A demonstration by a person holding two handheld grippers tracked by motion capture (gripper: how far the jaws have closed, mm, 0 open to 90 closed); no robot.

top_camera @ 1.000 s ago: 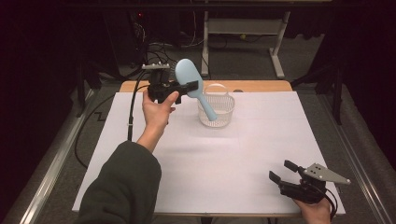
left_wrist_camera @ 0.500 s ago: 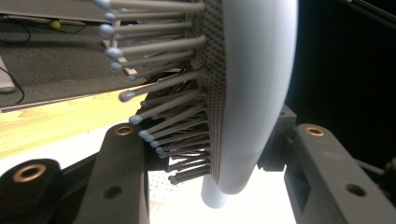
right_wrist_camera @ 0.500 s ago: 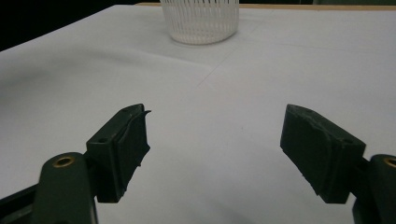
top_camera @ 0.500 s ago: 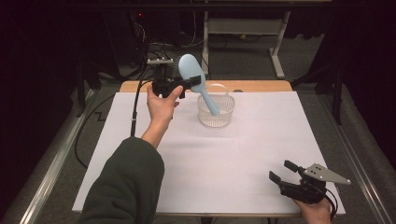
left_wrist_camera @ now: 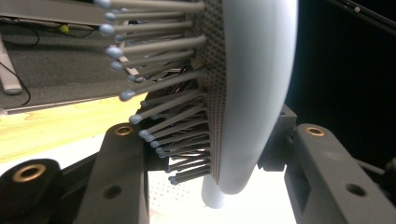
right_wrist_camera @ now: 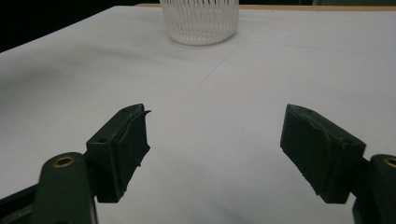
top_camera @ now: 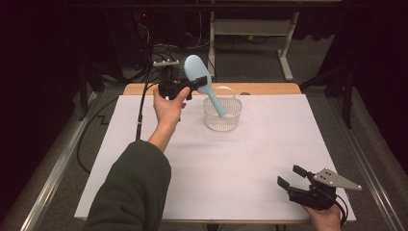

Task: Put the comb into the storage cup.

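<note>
Left gripper clamped on light-blue hairbrush, handle dipping into white basket near table's far edge. Right gripper agape, empty, at near right corner. White tabletop; dark room, cables, grey floor beyond.

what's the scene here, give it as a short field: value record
held item: light blue hairbrush, head up, handle angled down into the basket
left gripper: shut on the brush head, raised at the far side of the table
basket: white slotted basket, upright on the white table cover
right gripper: jaws open, holding nothing, at the near right corner
bristles: grey, ball-tipped
</note>
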